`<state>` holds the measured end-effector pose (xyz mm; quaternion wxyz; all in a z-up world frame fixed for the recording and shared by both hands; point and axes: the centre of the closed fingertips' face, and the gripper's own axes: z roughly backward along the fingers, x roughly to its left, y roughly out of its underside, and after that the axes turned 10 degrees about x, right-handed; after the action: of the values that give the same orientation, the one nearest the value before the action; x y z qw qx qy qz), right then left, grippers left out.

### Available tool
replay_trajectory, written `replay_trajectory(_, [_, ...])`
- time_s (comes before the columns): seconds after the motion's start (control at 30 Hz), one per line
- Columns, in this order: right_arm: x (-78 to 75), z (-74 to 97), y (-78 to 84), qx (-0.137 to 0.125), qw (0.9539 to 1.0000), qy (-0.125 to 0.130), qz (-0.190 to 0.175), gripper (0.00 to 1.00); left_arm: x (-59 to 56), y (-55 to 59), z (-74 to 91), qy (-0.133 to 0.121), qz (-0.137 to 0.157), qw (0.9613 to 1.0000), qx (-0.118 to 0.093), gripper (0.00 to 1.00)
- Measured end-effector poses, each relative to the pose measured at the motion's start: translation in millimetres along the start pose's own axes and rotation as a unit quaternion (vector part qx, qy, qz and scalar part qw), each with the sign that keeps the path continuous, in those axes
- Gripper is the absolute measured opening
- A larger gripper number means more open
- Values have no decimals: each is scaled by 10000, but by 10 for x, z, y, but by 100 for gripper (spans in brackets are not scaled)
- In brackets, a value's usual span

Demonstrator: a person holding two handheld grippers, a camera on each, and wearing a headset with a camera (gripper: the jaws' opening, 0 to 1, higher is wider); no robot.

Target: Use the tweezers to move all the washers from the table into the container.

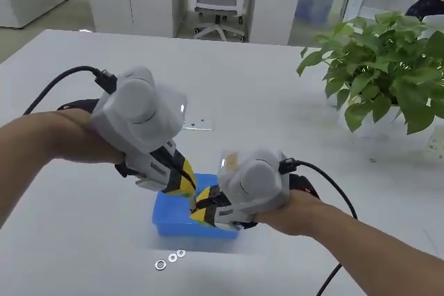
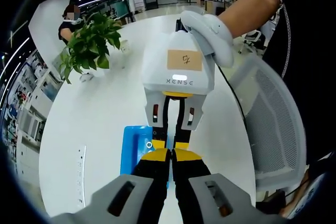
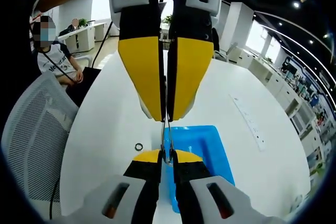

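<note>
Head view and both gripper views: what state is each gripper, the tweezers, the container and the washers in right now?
left gripper: shut on the tweezers.
right gripper: shut on the tweezers.
tweezers: held between both grippers' jaws.
container: open-topped, resting on the table.
washers: three lying flat on the table, outside the container.
</note>
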<state>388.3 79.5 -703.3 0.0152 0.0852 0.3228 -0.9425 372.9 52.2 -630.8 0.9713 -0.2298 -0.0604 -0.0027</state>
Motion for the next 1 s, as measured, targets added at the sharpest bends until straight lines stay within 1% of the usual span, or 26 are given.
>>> replay_trajectory(0.23, [-78, -36, 11, 1, 10000, 22, 14, 10, 98, 24, -24, -16, 0, 10000, 5, 5])
replay_trajectory(0.47, [-155, -112, 27, 3, 10000, -7, 12, 10, 179, 72, -73, -18, 28, 10000, 27, 5])
replay_trajectory(0.73, [-234, -218, 71, -1, 10000, -71, -18, 10, 272, 144, -153, 6, 66, 10000, 51, 5])
replay_trajectory(1.0, [-306, -335, 161, 9, 9998, -162, -72, 10, 361, 204, -281, 55, 88, 9999, 67, 5])
